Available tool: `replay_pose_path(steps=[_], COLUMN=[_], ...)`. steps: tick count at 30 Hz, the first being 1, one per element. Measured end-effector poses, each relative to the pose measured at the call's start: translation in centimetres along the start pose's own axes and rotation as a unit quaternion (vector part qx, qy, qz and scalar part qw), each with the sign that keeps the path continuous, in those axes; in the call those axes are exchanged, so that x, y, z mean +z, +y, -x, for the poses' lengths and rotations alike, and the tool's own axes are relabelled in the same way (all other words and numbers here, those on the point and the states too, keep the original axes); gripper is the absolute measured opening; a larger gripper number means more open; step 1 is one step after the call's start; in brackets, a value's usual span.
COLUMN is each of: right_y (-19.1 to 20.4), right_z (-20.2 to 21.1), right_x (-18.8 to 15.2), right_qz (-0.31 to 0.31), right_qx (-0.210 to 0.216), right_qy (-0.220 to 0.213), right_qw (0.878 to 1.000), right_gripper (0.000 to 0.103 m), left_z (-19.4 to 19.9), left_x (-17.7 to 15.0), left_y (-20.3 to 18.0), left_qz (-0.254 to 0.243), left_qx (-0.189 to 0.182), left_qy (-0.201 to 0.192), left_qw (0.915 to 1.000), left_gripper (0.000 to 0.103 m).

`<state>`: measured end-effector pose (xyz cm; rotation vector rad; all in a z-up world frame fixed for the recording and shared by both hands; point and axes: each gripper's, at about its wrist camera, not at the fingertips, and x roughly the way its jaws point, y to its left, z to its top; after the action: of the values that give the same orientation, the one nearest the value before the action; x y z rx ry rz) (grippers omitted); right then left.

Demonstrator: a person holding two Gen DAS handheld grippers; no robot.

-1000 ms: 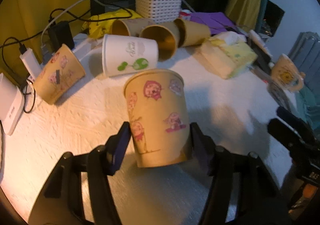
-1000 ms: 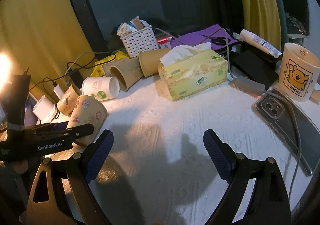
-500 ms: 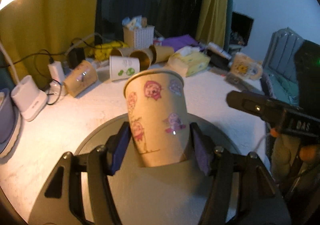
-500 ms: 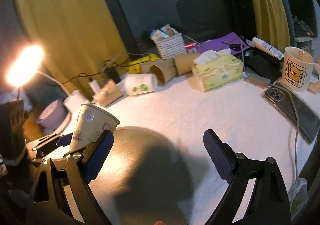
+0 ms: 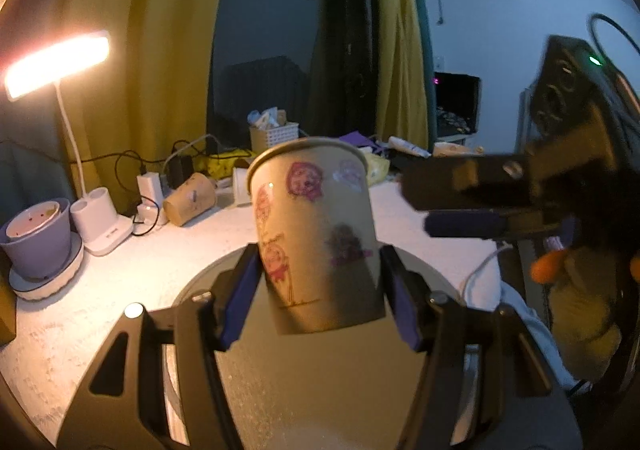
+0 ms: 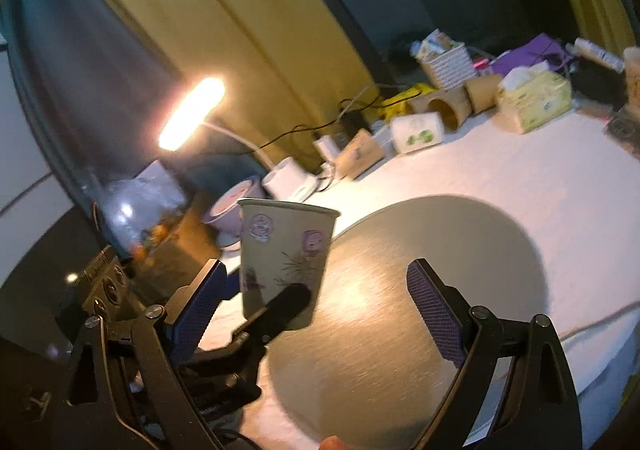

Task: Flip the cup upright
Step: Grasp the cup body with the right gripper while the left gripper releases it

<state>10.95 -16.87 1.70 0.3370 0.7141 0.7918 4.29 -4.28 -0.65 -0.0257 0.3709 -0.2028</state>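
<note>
My left gripper (image 5: 320, 290) is shut on a tan paper cup with pink cartoon stickers (image 5: 316, 234), gripping its lower part; the cup stands upright, rim up, held above a round grey metal plate (image 5: 320, 390). In the right wrist view the same cup (image 6: 284, 258) shows upright above the plate (image 6: 420, 282), with a left finger (image 6: 280, 310) across its base. My right gripper (image 6: 316, 314) is open and empty, to the right of the cup; it also shows in the left wrist view (image 5: 480, 210).
Several paper cups lie on their sides at the back of the white table (image 6: 500, 178): a tan one (image 5: 190, 200), a white one (image 6: 418, 132) and brown ones (image 6: 448, 110). A tissue box (image 6: 536, 100), white basket (image 5: 274, 136), lit desk lamp (image 5: 56, 62), purple bowl (image 5: 36, 238) and chargers stand around.
My left gripper has lifted and tilted the cup upright over the grey plate. My right gripper has swung left and closer to the cup, still open.
</note>
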Motion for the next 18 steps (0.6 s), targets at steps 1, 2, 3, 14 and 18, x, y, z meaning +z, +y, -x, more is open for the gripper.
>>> replay_pose_path(steps=[1, 2, 3, 14, 18], right_y=[-0.1, -0.2, -0.2, -0.6, -0.6], right_z=[-0.2, -0.4, -0.7, -2.1, -2.3], right_x=[-0.1, -0.2, -0.3, -0.8, -1.0], right_qz=[-0.005, -0.011, -0.018, -0.035, -0.035], right_qx=[0.006, 0.014, 0.025, 0.057, 0.062], right_qy=[0.004, 0.009, 0.016, 0.059, 0.063], right_qw=[1.0, 1.0, 0.999, 0.996, 0.995], right_gripper=[0.093, 0.093, 0.093, 0.093, 0.093], left_z=[0.1, 0.2, 0.3, 0.7, 0.6], left_x=[-0.1, -0.3, -0.3, -1.1, -1.3], left_y=[-0.3, -0.6, -0.7, -2.2, -2.3], left_qz=[-0.007, -0.015, -0.017, -0.032, -0.035], left_qx=[-0.001, -0.003, -0.007, -0.021, -0.023], left_qy=[-0.001, -0.003, -0.004, -0.002, 0.002], left_qw=[1.0, 0.9999, 0.9998, 0.9993, 0.9991], left_gripper=[0.061, 0.061, 0.061, 0.061, 0.061])
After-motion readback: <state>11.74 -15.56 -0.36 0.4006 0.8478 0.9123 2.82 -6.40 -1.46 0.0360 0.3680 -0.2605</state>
